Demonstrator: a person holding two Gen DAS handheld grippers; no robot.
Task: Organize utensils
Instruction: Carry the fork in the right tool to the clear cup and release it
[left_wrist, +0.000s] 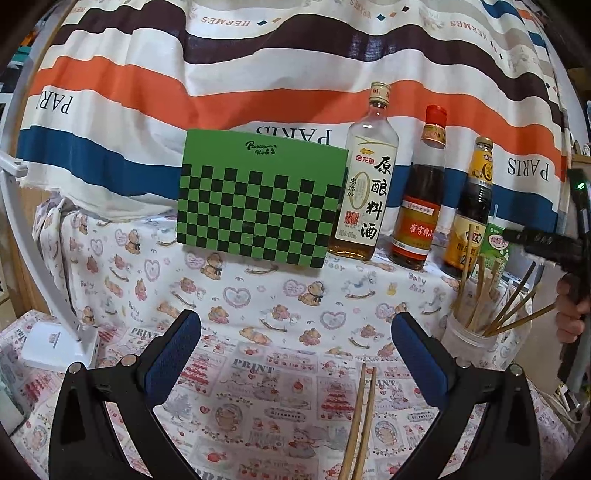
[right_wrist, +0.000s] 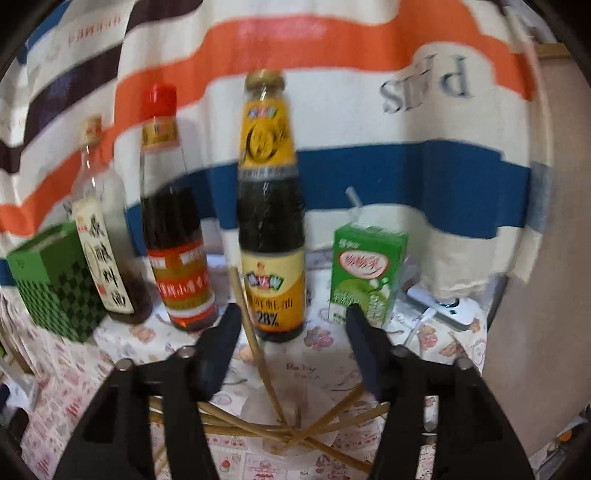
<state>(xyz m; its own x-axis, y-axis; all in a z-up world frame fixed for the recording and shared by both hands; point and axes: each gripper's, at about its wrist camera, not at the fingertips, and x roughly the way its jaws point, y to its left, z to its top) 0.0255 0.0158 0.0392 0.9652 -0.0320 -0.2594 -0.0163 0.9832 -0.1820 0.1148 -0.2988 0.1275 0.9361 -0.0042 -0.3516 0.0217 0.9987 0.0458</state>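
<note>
Two wooden chopsticks (left_wrist: 360, 417) lie side by side on the printed tablecloth, between and just below the fingers of my left gripper (left_wrist: 295, 332), which is open and empty. A clear plastic cup (left_wrist: 467, 338) holding several chopsticks (left_wrist: 480, 295) stands to the right. In the right wrist view the same cup (right_wrist: 280, 424) sits directly below my right gripper (right_wrist: 291, 332), which is open and empty, with the chopsticks (right_wrist: 255, 339) fanning out between and under the fingers. The right gripper's body (left_wrist: 554, 243) shows at the far right of the left wrist view.
A green checkered box (left_wrist: 258, 199) stands at the back. Three sauce bottles (left_wrist: 365, 184) (left_wrist: 421, 199) (left_wrist: 472, 214) line up to its right, then a green drink carton (right_wrist: 365, 273). A white lamp base (left_wrist: 59, 347) sits left; a power strip (right_wrist: 447, 306) lies right.
</note>
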